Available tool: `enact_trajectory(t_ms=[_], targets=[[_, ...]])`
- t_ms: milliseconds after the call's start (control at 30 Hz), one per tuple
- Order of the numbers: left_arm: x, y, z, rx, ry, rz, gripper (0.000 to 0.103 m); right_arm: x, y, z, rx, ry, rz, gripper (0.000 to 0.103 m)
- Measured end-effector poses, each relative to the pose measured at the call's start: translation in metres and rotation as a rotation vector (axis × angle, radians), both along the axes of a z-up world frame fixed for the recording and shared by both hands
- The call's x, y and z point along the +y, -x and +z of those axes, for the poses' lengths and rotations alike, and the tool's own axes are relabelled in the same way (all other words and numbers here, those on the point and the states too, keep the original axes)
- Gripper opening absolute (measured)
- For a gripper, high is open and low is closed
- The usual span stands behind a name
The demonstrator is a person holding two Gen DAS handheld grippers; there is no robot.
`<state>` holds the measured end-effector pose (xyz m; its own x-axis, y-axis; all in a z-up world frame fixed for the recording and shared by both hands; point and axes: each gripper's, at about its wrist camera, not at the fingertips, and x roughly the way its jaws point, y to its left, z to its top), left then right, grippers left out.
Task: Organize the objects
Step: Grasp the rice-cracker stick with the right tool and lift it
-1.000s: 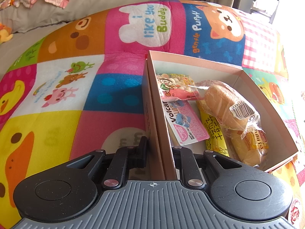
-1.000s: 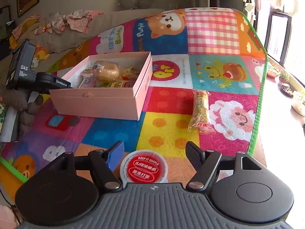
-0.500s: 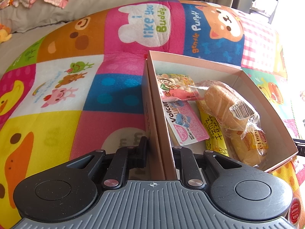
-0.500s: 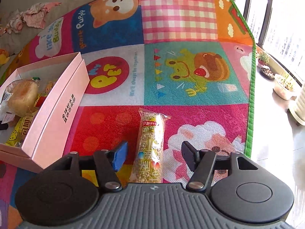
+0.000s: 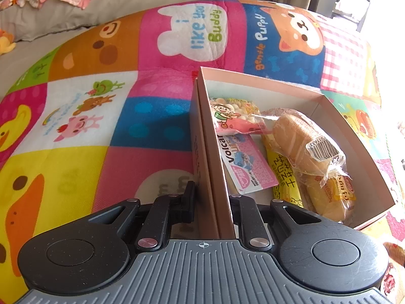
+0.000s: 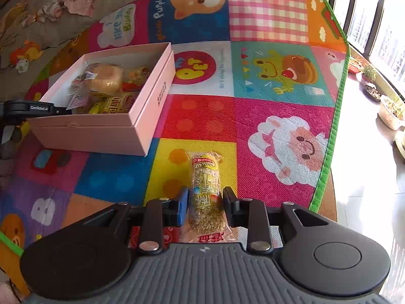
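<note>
Now, right gripper (image 6: 205,209): closed to the sides of the snack bar (image 6: 206,195).
Bar axis: along fingers.
Box (image 6: 141,116): ahead-left.
Left gripper (image 5: 211,202): clamping box wall (image 5: 210,157).

Two low, forward-facing wrist views, pink box (image 5: 263,86) (image 6: 141,124) shared.

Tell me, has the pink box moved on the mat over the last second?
No. In the left wrist view the pink box keeps its place against the mat's "like you Buddy" square, its wall clamped by the left tool.

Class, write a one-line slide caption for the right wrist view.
Right gripper closes on a rice-puff snack bar lying on the play mat, pink box nearby.
</note>
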<state>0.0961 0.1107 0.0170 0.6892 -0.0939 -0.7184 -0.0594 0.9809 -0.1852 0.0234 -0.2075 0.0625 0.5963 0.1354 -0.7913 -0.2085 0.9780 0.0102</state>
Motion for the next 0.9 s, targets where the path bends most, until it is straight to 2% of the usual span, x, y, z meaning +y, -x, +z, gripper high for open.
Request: enact_trajectory(t_ms=[100, 133, 167, 200, 333, 400, 500, 567, 667, 767, 900], targets=[[0.0, 0.0, 0.0, -0.001, -0.001, -0.003, 0.018, 0.016, 0.025, 0.02, -0.016, -0.018, 0.064, 0.026], [0.001, 0.001, -0.001, -0.002, 0.0, -0.004, 0.018, 0.022, 0.031, 0.028, -0.026, -0.018, 0.083, 0.021], [0.001, 0.001, -0.001, -0.003, 0.001, -0.005, 0.018, 0.028, 0.036, 0.036, -0.039, -0.019, 0.101, 0.009], [0.001, 0.001, -0.001, -0.004, 0.002, -0.005, 0.018, 0.033, 0.04, 0.043, -0.051, -0.021, 0.118, 0.006], [0.002, 0.002, -0.001, -0.004, 0.01, -0.004, 0.018, 0.05, 0.044, 0.07, -0.12, 0.012, 0.174, 0.006], [0.003, 0.002, -0.001, -0.005, 0.011, -0.008, 0.018, 0.055, 0.043, 0.074, -0.125, 0.038, 0.184, 0.006], [0.003, 0.002, -0.001, -0.006, 0.014, -0.013, 0.018, 0.063, 0.045, 0.061, -0.112, 0.108, 0.211, 0.011], [0.003, 0.002, -0.001, -0.007, 0.014, -0.013, 0.018, 0.069, 0.052, 0.047, -0.088, 0.147, 0.247, 0.026], [0.003, 0.002, -0.002, -0.009, 0.014, -0.013, 0.018, 0.08, 0.062, 0.025, -0.039, 0.175, 0.323, 0.035], [0.003, 0.002, -0.002, -0.009, 0.013, -0.013, 0.018, 0.09, 0.064, 0.007, 0.023, 0.166, 0.364, 0.037], [0.003, 0.002, -0.002, -0.008, 0.013, -0.014, 0.018, 0.089, 0.056, -0.015, 0.098, 0.131, 0.329, 0.037]])
